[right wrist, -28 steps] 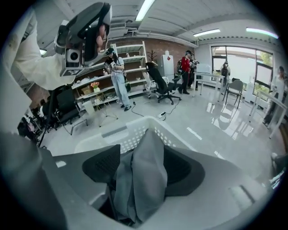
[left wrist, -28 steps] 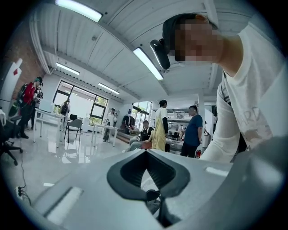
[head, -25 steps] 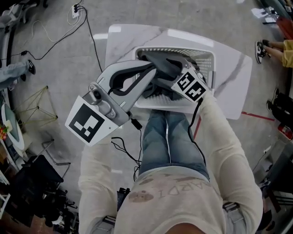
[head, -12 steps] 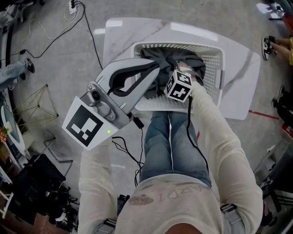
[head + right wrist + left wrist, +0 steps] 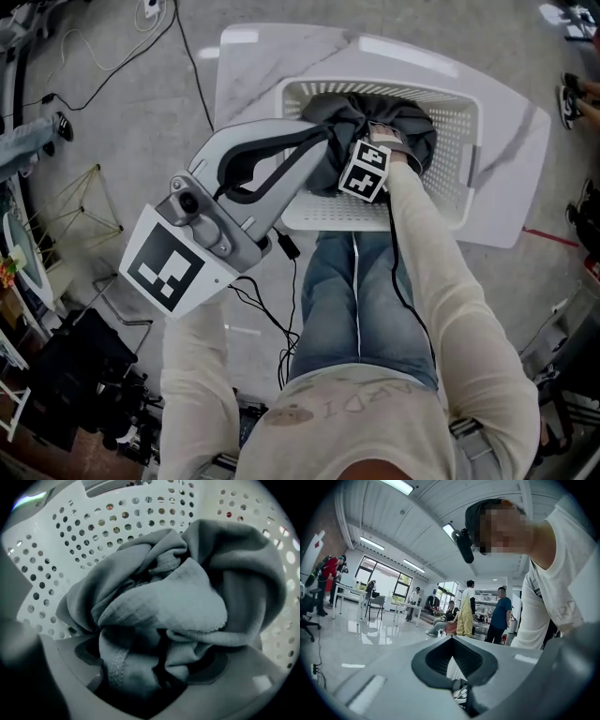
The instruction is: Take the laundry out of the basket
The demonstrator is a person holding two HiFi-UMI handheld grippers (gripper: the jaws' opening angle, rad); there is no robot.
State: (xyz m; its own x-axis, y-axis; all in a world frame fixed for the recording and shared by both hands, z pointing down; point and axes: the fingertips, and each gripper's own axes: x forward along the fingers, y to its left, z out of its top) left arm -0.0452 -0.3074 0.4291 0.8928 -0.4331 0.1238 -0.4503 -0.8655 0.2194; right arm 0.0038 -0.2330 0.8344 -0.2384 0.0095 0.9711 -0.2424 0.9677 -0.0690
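Note:
A white perforated laundry basket (image 5: pixel 464 141) stands on a white marble table (image 5: pixel 511 187) in the head view. A dark grey garment (image 5: pixel 398 122) is bunched up inside it. My right gripper (image 5: pixel 380 142) reaches in from the near side and is shut on that cloth. In the right gripper view grey folds (image 5: pixel 187 597) fill the space between the jaws (image 5: pixel 150 677), with the basket wall (image 5: pixel 93 531) behind. My left gripper (image 5: pixel 319 141) is held high at the left with its jaws together, its tip at the garment's left edge. Whether it pinches cloth is hidden. Its own view (image 5: pixel 464 700) looks up into the room.
Cables (image 5: pixel 197 75) run over the grey floor left of the table. Black equipment (image 5: pixel 75 375) and a wire frame (image 5: pixel 84 206) stand at the left. Someone's shoes (image 5: pixel 574 94) show at the right edge. Several people (image 5: pixel 464 611) stand or sit far off in the hall.
My right gripper has shifted left and deeper into the cloth. The grey garment now bunches higher in the basket. The left gripper has barely moved.

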